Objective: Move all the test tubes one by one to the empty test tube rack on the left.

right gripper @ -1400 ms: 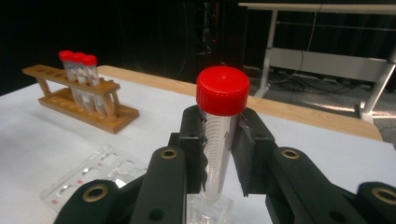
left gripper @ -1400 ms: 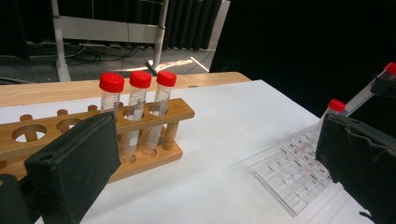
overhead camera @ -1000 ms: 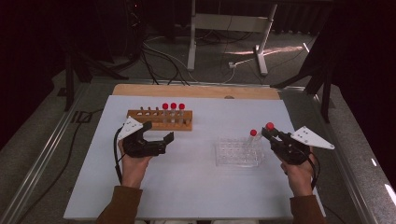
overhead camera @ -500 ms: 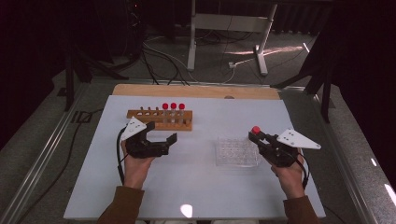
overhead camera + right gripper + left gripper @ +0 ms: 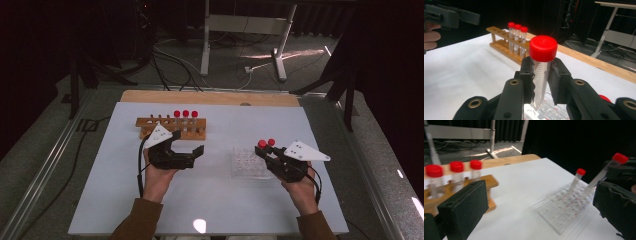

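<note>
In the high view we see the right gripper at lower right, pinching a red-capped tube over the clear tray; the left gripper, jaws spread, hangs left of centre below the wooden rack.

In the left gripper view our held tube slants at the right edge.

In the right gripper view it stands mid-frame, clamped below its cap.

white table, wooden rack, clear tray

Grey carpet, cables and metal stand surround the white table.
</note>
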A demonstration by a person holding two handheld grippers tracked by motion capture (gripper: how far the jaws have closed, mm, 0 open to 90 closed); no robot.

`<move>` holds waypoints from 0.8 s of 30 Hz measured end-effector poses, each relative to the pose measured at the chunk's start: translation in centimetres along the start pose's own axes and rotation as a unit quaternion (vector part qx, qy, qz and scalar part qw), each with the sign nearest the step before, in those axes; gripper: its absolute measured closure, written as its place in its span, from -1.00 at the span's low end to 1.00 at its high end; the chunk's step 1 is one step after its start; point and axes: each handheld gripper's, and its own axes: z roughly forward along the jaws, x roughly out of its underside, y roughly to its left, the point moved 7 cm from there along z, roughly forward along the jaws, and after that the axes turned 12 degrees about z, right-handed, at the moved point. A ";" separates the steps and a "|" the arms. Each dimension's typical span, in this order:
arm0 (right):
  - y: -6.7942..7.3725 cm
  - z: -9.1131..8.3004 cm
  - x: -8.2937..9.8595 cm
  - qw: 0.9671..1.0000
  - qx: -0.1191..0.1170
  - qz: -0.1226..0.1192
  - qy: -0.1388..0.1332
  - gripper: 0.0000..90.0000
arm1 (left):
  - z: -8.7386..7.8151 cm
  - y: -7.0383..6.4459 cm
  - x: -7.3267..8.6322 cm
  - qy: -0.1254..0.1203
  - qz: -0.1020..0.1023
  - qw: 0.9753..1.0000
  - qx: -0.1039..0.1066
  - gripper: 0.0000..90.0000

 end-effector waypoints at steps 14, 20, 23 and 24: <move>2.1 1.0 0.5 0.999 -0.027 -0.007 0.020 0.65 | 2.0 -4.3 -2.4 -0.010 0.017 0.997 0.075 -0.97; 2.8 1.4 0.7 0.999 -0.038 -0.006 0.027 0.65 | 3.1 -5.9 -2.8 0.001 0.037 0.996 0.087 -0.93; 3.2 1.6 0.8 0.999 -0.043 -0.009 0.031 0.65 | 3.7 -6.5 -3.0 0.004 0.038 0.995 0.097 -0.84; 3.3 1.7 0.8 0.998 -0.044 -0.009 0.031 0.65 | 4.0 -6.8 -3.0 0.004 0.038 0.994 0.101 -0.82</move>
